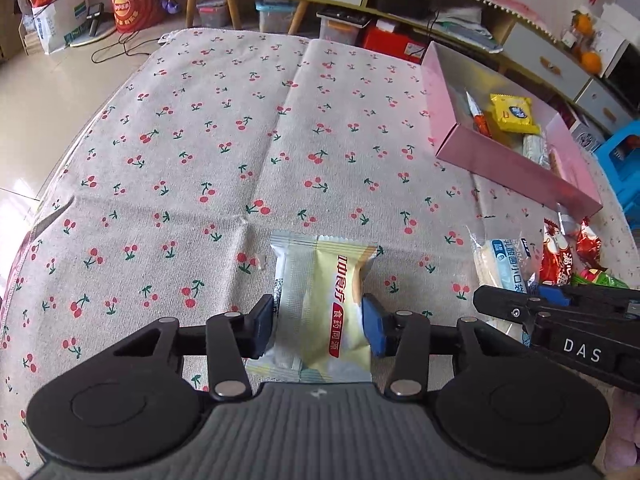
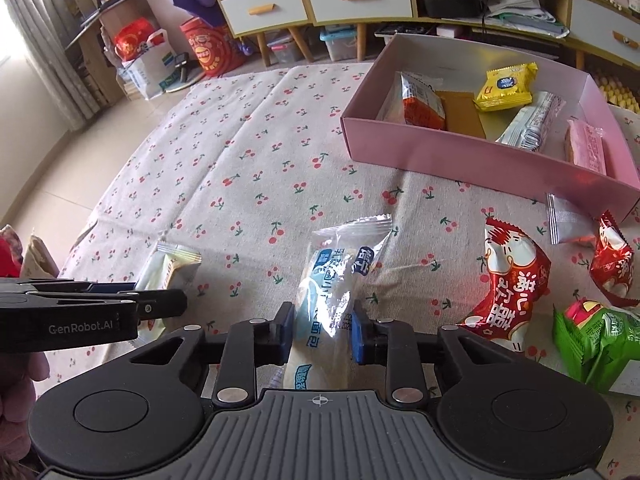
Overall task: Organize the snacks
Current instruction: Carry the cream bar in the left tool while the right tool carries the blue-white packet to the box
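1. Left gripper (image 1: 319, 322): fingers (image 1: 262, 326) clamp the pale yellow snack packet (image 1: 326, 304) by its sides, packet resting on the cloth-covered surface (image 1: 200, 140).
2. Right gripper (image 2: 319, 330): fingers (image 2: 283, 330) pinch the clear blue-printed packet (image 2: 332, 280) across its narrow width.
3. Pink box (image 2: 440, 152), far right, already holds several snacks; judged the destination.
4. Red packets (image 2: 508, 280) and green packet (image 2: 592, 336) lie loose near the box, unsorted.

Cherry-print tablecloth (image 2: 248, 152) (creased) carries a pink box (image 2: 460, 156) and loose snack packets (image 2: 508, 276).
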A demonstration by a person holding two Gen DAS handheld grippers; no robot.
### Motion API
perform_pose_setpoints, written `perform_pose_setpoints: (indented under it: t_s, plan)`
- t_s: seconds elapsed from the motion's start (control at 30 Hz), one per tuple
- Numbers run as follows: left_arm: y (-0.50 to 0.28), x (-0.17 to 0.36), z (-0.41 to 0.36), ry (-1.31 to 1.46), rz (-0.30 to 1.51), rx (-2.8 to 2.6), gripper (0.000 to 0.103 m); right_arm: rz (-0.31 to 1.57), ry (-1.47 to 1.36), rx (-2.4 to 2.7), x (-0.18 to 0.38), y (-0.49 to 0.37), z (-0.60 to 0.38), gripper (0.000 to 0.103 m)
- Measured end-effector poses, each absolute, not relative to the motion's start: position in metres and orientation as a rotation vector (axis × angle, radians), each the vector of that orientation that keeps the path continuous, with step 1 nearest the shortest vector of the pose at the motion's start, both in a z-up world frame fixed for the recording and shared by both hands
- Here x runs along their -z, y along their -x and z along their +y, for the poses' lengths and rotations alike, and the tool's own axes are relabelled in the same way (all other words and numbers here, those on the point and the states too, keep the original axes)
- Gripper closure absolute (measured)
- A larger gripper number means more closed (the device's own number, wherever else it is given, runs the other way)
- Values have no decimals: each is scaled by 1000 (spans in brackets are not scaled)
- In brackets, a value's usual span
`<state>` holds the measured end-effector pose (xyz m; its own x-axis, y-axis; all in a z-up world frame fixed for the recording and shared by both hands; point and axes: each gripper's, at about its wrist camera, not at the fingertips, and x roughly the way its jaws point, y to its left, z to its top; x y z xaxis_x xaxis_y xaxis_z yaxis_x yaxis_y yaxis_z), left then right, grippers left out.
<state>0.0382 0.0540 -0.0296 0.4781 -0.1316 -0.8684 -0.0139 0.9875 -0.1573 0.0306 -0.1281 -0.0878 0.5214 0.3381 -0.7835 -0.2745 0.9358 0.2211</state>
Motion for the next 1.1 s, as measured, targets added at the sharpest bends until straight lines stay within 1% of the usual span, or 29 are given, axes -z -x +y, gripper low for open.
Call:
perform_pose_setpoints:
  t_s: [0.57, 1.1]
  plan:
    - [-50, 13, 52, 244, 1030, 107, 60, 958, -282, -370, 63, -39, -155, 77]
    - [-78, -2, 8, 271, 992, 144, 60, 889, -413, -296, 36, -64, -203, 77]
